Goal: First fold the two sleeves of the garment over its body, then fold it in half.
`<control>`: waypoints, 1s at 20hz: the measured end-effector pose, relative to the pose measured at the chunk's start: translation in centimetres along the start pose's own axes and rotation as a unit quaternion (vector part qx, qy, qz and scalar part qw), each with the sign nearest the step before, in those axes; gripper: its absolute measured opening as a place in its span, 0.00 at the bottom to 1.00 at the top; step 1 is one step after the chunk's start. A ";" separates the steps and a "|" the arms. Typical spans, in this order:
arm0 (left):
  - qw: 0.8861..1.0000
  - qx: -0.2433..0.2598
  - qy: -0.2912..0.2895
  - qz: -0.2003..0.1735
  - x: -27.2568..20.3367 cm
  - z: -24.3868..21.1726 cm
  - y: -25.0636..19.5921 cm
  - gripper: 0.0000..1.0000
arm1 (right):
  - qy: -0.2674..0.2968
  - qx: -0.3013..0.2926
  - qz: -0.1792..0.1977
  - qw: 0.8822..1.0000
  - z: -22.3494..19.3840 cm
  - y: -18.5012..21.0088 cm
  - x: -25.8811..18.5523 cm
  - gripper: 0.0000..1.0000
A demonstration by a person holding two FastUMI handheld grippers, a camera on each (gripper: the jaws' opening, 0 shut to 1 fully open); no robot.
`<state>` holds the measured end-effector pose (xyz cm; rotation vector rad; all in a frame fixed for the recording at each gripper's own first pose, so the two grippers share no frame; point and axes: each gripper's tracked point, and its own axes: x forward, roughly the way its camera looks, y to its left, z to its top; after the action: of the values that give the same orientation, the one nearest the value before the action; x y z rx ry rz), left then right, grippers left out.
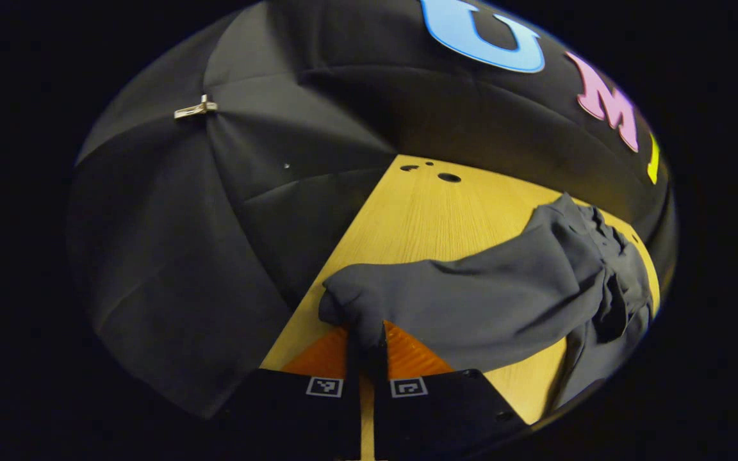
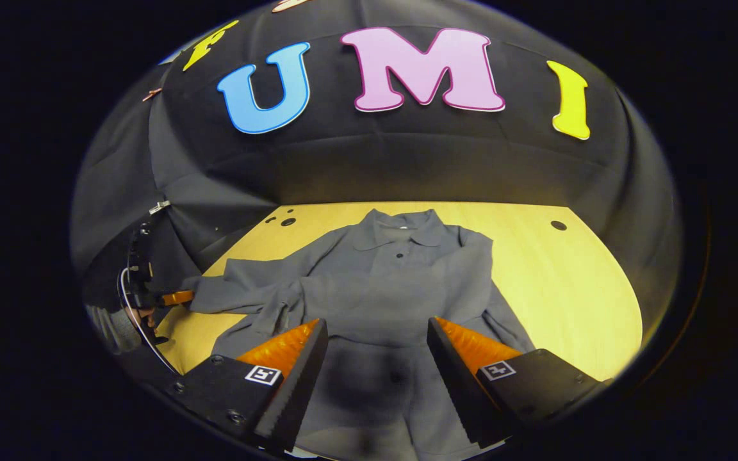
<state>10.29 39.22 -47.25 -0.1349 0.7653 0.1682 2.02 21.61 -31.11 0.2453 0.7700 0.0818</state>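
A grey collared, buttoned garment (image 2: 394,282) lies on the wooden table (image 2: 574,275), collar toward the booth wall. One sleeve lies folded over the body on the right side. The other sleeve (image 1: 471,301) stretches out to the side. My left gripper (image 1: 367,342) is shut on the cuff of that sleeve (image 1: 353,307), just above the table near its left edge. In the right gripper view the left gripper (image 2: 177,297) appears at the far left, pinching the sleeve end. My right gripper (image 2: 377,358) hangs open above the garment's lower body, nothing between its fingers.
Black cloth walls surround the table. Small holes (image 1: 449,177) mark the table's far left corner and another hole (image 2: 558,225) sits at the far right. A metal clip (image 1: 195,109) pins the cloth. Bare wood lies right of the garment.
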 end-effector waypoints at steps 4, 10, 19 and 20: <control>0.999 0.003 -0.045 0.009 -4.2 3.9 -1.3 0.13 | -0.010 0.020 -0.009 1.000 0.6 -3.3 -1.0 0.96; 0.993 -0.023 -0.112 -0.009 -11.2 10.5 -5.8 0.13 | -0.013 0.031 -0.019 0.999 0.7 -8.5 -1.9 0.96; 0.986 -0.019 -0.150 -0.071 -18.5 14.0 -16.7 0.12 | -0.020 0.071 -0.051 0.996 0.1 -15.9 -3.6 0.96; 0.985 -0.009 -0.149 -0.082 -18.8 13.8 -18.4 0.13 | -0.023 0.074 -0.056 0.995 0.1 -16.7 -3.8 0.96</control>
<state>9.95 21.84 -23.20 -0.1853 0.4512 0.0375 -0.92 4.79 -32.61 0.3433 0.7441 -0.0868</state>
